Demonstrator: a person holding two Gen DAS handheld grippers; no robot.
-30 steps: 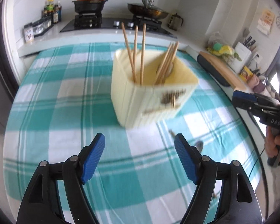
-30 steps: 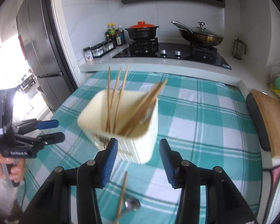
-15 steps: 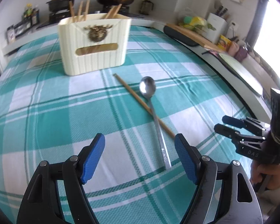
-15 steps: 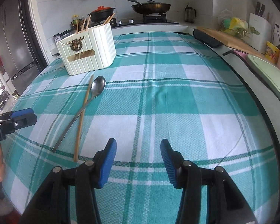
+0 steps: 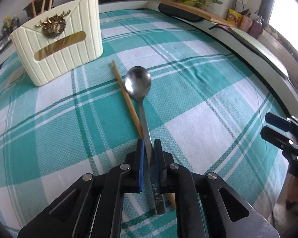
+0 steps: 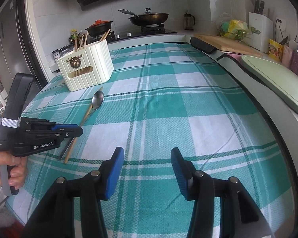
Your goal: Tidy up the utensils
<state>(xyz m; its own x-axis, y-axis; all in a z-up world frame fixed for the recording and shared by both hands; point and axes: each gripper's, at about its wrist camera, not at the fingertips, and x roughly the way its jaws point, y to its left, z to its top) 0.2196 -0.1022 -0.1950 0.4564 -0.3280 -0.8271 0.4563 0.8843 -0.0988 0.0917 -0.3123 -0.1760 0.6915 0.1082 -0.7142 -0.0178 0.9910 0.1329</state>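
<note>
Because the spoon [image 5: 138, 83] belongs with the other utensils, the left gripper [image 5: 149, 148] is pinched tight on its thin handle, low in the middle of the left wrist view. The jaws are closed on the handle with the blue pads [image 5: 141, 158] pressing both sides. The bowl of the spoon points up the frame, toward the holder [image 5: 57, 41]. I think it grabs the handle end so the spoon can go into the holder easily.

A lone chopstick [image 5: 127, 97] lies right beside the spoon and passes under the handle, near the jaws. It looks like it is not being gripped, but I cannot be sure. It may slide or come along when the spoon goes up.

The cream holder stands in the upper left of the frame. More chopsticks [image 5: 42, 5] stick out of its top, so that is the home for loose things.

The right gripper [image 6: 147, 165] is at the bottom of its own view with its jaws apart and nothing between them. It seems to be waiting.

Everything sits on a tablecloth [image 6: 168, 103] with green and white checks. It looks soft and a bit wrinkled. Behind it is a kitchen. There is a stove [image 6: 149, 30] with a pan [image 6: 149, 17] at the top, and a wooden cutting board [image 6: 226, 43] in the upper right.
</note>
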